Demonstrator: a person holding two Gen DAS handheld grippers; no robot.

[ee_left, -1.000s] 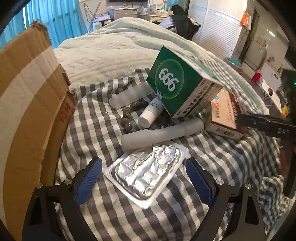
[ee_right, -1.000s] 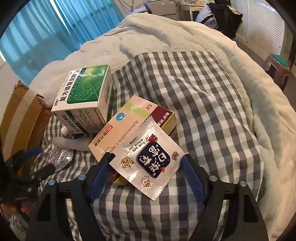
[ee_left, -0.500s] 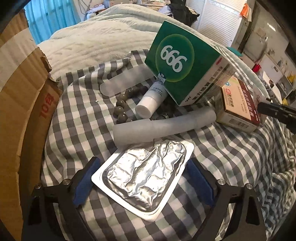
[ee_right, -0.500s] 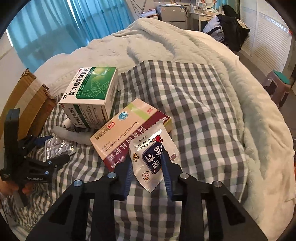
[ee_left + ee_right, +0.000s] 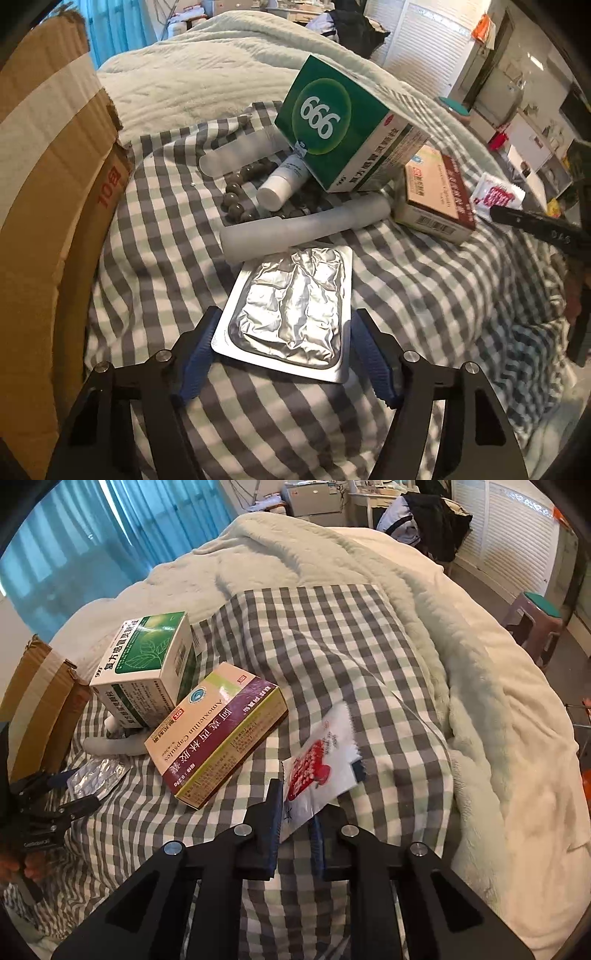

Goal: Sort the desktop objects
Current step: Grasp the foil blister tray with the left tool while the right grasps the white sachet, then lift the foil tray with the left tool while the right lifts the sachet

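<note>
A silver blister pack lies lengthwise between the blue pads of my left gripper. The jaws are closing, and both pads touch its long edges. The right wrist view shows the same gripper low on the left, with the pack in it. My right gripper is closing on the lower end of a white sachet with a red picture, pinching it just above the checked cloth. In the left wrist view the sachet sticks out past the black right gripper.
A green 999 box leans on a small white bottle, grey beads and two frosted tubes. An Amoxicillin box lies beside it. A cardboard box stands at the left. A pale blanket surrounds the cloth.
The left jaws narrowed and the blister pack turned from slanted to lengthwise between them. The right jaws shut on the sachet, which came off the Amoxicillin box and now shows its red side.
</note>
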